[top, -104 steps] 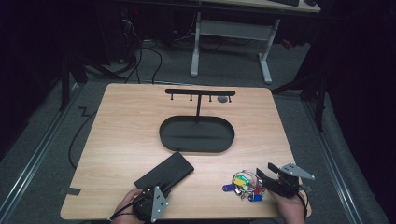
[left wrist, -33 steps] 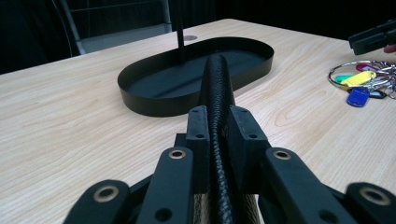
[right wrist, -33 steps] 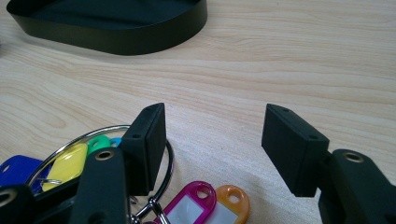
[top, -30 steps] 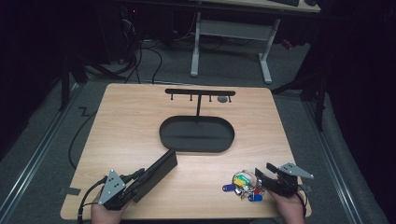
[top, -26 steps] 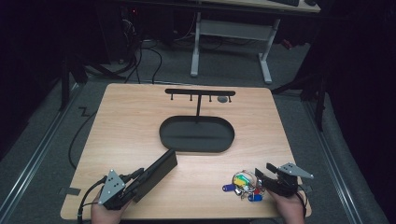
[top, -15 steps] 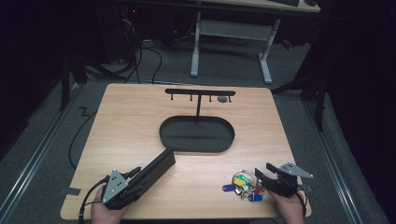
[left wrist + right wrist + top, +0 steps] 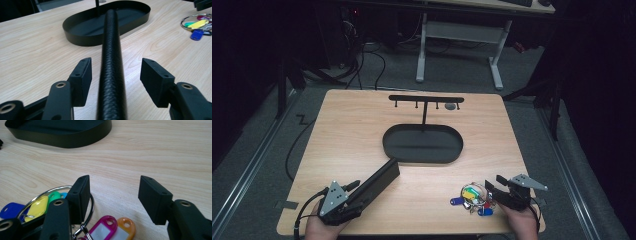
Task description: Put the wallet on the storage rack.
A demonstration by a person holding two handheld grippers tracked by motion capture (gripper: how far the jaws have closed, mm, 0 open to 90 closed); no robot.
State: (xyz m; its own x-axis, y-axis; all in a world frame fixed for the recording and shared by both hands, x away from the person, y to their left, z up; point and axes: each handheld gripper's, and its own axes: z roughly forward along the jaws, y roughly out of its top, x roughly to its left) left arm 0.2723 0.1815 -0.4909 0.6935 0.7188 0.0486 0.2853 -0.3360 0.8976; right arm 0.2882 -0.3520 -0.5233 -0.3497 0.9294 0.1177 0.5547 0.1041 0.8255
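- Spread wide, the left gripper (image 7: 113, 75) fingers (image 7: 81, 75) flanking a black textured case (image 7: 111, 50) without touching it; gaps visible on both sides in the left gripper view.
- Seen edge-on there, the case running straight ahead toward the rim of the black oval tray (image 7: 82, 40).
- From the high view, the case (image 7: 374, 184) lying flat near the front left of the wooden table (image 7: 352, 130), far end just short of the tray (image 7: 422, 144), near end at the left gripper (image 7: 349, 192).
- Likewise parted and holding nothing, the right gripper (image 7: 112, 195) fingers (image 7: 80, 195), bare wood between them.
- Beside its left finger, a key ring with coloured tags (image 7: 47, 203): yellow, green, blue, magenta, orange.
- Near the front right of the table in the high view, the key ring (image 7: 474, 196) just off the right gripper (image 7: 492, 189).
- Behind the tray, a black hook rail on a post (image 7: 426, 99).
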